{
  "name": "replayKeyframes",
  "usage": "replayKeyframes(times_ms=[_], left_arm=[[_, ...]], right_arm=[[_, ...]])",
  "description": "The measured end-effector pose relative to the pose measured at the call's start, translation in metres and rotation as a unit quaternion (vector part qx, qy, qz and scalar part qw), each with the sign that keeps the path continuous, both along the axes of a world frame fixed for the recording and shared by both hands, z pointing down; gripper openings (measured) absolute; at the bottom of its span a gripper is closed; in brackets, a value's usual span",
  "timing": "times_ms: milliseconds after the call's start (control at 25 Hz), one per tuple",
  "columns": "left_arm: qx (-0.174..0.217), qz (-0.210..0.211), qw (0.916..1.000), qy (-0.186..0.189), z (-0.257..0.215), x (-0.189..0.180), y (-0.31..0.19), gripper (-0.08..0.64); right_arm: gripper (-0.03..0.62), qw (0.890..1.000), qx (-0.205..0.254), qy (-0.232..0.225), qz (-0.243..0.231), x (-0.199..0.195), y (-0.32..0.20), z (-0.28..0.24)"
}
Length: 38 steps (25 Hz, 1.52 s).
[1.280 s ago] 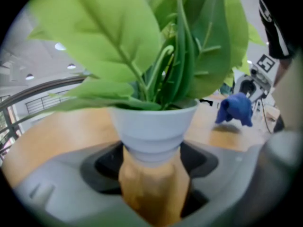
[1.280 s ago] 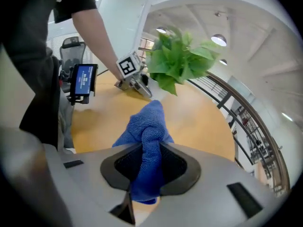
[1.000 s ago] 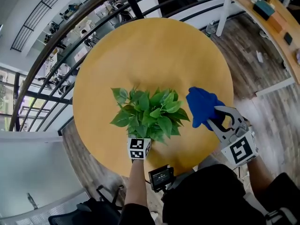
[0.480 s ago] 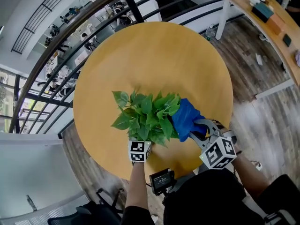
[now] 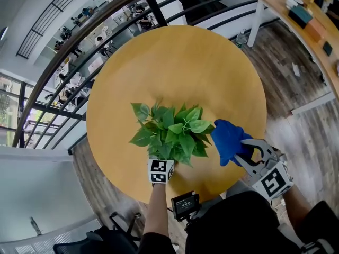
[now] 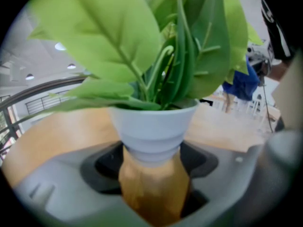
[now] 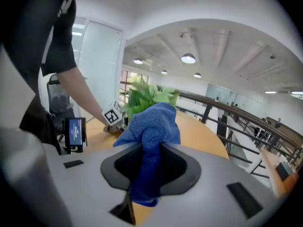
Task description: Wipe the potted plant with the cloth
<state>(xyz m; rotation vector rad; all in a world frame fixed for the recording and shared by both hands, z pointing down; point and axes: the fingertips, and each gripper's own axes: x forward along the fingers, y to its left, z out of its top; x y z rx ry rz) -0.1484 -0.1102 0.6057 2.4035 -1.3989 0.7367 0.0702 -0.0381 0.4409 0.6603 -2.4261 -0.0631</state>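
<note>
Since half a second ago the cloth [image 5: 228, 140] has come off the leaves and swung out to the 3 o'clock side of the plant [image 5: 172, 134]. It now sits just beside the outermost leaves. The right gripper [image 7: 150, 167] has its jaws clamped on the cloth, with a bunched blue wad sticking out past them. The plant stands toward the 6 o'clock edge of the round counter [image 5: 180, 67]. At the plant's 6 o'clock, the left gripper [image 6: 152, 167] has its jaws set wide on the lower part of the upright white pot [image 6: 152, 126].
</note>
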Motion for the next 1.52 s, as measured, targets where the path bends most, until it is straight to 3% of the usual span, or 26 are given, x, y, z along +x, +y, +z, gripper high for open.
replayKeyframes(times_ms=[200,280,360,480,600,720,840,960,1080,1200,1360,1440,1520], left_arm=[[0.001,0.003,1.0000,0.000,-0.001,0.002,0.000,0.360],[0.001,0.002,1.0000,-0.001,-0.001,0.000,0.000,0.360],[0.001,-0.001,1.0000,-0.001,0.000,-0.002,0.001,0.360],[-0.001,-0.002,1.0000,0.001,0.000,-0.001,0.002,0.360],[-0.001,-0.001,1.0000,0.000,-0.001,-0.002,0.002,0.360],[0.001,-0.001,1.0000,-0.001,0.000,-0.002,0.001,0.360],[-0.001,0.001,1.0000,-0.001,0.001,-0.001,0.001,0.360],[-0.001,0.002,1.0000,-0.001,0.000,0.000,0.001,0.360],[0.000,0.000,1.0000,-0.001,0.000,0.000,0.001,0.360],[0.001,0.000,1.0000,-0.001,0.000,0.001,0.001,0.360],[-0.002,0.001,1.0000,0.000,-0.001,0.003,0.001,0.361],[0.000,-0.001,1.0000,-0.002,-0.001,0.000,0.000,0.360],[0.000,-0.003,1.0000,-0.003,0.000,-0.004,0.000,0.360]], right_arm=[[0.102,0.990,0.080,-0.106,-0.049,-0.033,0.019,-0.097],[0.102,0.984,0.103,-0.116,-0.090,-0.062,0.029,-0.105],[0.102,0.982,0.107,-0.081,-0.132,-0.088,0.040,-0.082],[0.103,0.983,0.075,0.004,-0.166,-0.108,0.054,-0.014],[0.101,0.979,0.033,0.091,-0.181,-0.103,0.065,0.056],[0.103,0.972,-0.012,0.142,-0.185,-0.079,0.074,0.107],[0.103,0.975,-0.038,0.157,-0.156,-0.044,0.072,0.119],[0.102,0.986,-0.048,0.143,-0.075,-0.001,0.040,0.105],[0.102,0.995,-0.003,0.101,0.016,0.031,-0.009,0.061],[0.102,0.995,0.081,0.047,0.045,0.031,-0.043,-0.012],[0.103,0.988,0.154,0.019,0.013,-0.009,-0.045,-0.071],[0.102,0.984,0.178,0.020,-0.020,-0.039,-0.039,-0.067],[0.103,0.980,0.185,0.060,-0.052,-0.061,-0.036,-0.033]])
